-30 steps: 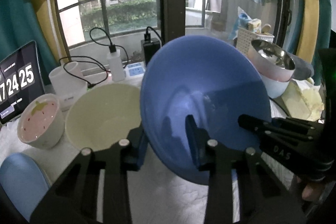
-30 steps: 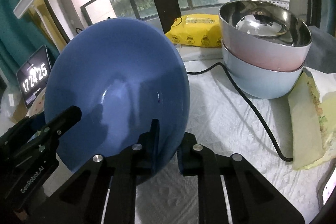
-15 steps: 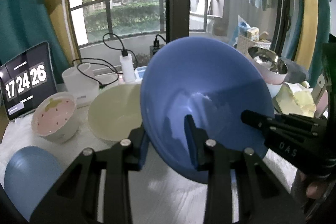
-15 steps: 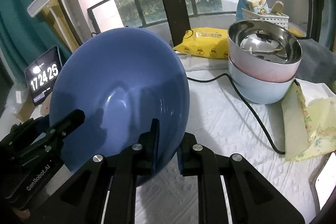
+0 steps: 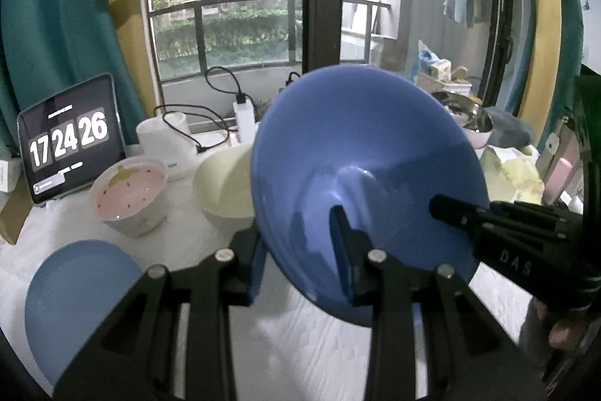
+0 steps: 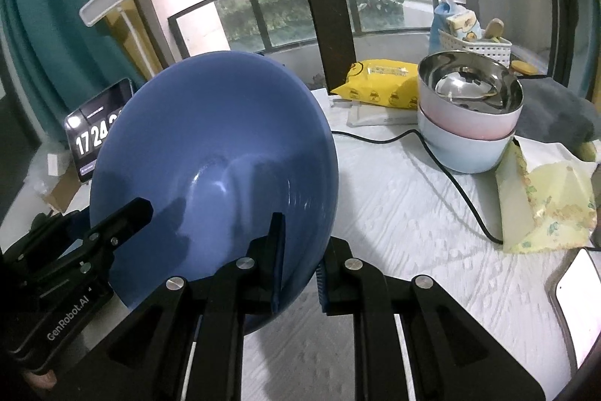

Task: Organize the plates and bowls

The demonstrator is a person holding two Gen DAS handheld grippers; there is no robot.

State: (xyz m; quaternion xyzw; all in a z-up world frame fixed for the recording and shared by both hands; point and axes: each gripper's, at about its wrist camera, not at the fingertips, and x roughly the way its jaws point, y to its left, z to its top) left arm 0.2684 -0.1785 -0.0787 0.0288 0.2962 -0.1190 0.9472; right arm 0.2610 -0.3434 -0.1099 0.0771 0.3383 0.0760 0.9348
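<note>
Each camera sat just behind its own jaws and looked forward along them, very near the blue bowl (image 5: 360, 175) that filled the space ahead. The left view faced the window; the right view looked from the other side. Both shared the bowl, the clock tablet (image 6: 95, 134) and the stacked bowls (image 6: 469, 115).

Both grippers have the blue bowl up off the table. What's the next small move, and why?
Probably swing the blue bowl left toward the cream bowl and level it for nesting. Both the left gripper and right gripper clamp its rim, it hangs tilted, and the cream bowl sits open.

Both grippers (image 5: 300, 247) (image 6: 300, 252) clamped, raised.
</note>
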